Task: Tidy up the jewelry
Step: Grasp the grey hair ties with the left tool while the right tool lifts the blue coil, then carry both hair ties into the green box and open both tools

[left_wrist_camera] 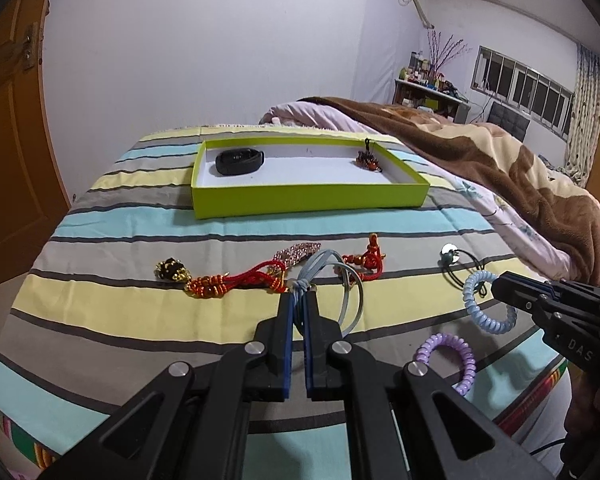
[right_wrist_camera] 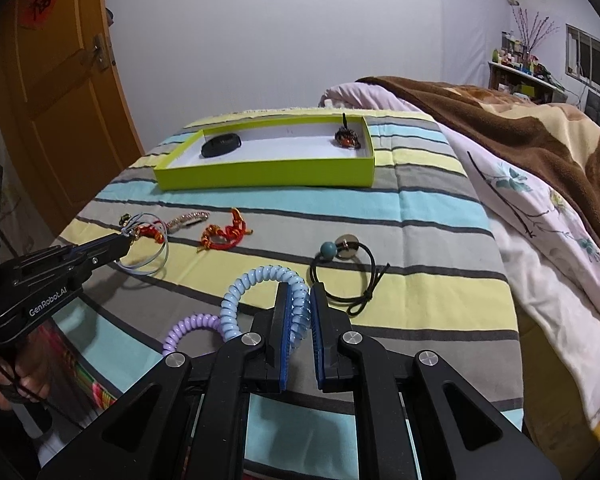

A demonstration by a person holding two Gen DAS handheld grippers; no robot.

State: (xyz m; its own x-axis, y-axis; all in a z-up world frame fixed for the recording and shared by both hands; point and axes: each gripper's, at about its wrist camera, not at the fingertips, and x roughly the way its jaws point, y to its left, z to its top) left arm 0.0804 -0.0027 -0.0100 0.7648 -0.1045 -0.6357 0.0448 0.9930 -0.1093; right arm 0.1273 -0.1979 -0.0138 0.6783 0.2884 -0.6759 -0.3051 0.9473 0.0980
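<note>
1. Left wrist view: the left gripper (left_wrist_camera: 299, 294) is nearest, its jaws clamped on the knot of a pale blue cord loop (left_wrist_camera: 350, 300) just above the striped bed cover (left_wrist_camera: 120, 320)
2. Beyond it lie a red beaded tassel (left_wrist_camera: 228, 283), a gold-and-black charm (left_wrist_camera: 171, 270) and a glittery hair clip (left_wrist_camera: 298, 251)
3. The green tray (left_wrist_camera: 312, 198) farther back holds a black band (left_wrist_camera: 239, 161) and a dark red beaded charm (left_wrist_camera: 368, 160)
4. Right wrist view: the right gripper (right_wrist_camera: 300, 304) has its jaws closed around a light blue spiral hair tie (right_wrist_camera: 260, 280)
5. A purple spiral hair tie (right_wrist_camera: 190, 330) sits left of it, a black elastic hair tie (right_wrist_camera: 346, 276) just ahead to the right
</note>
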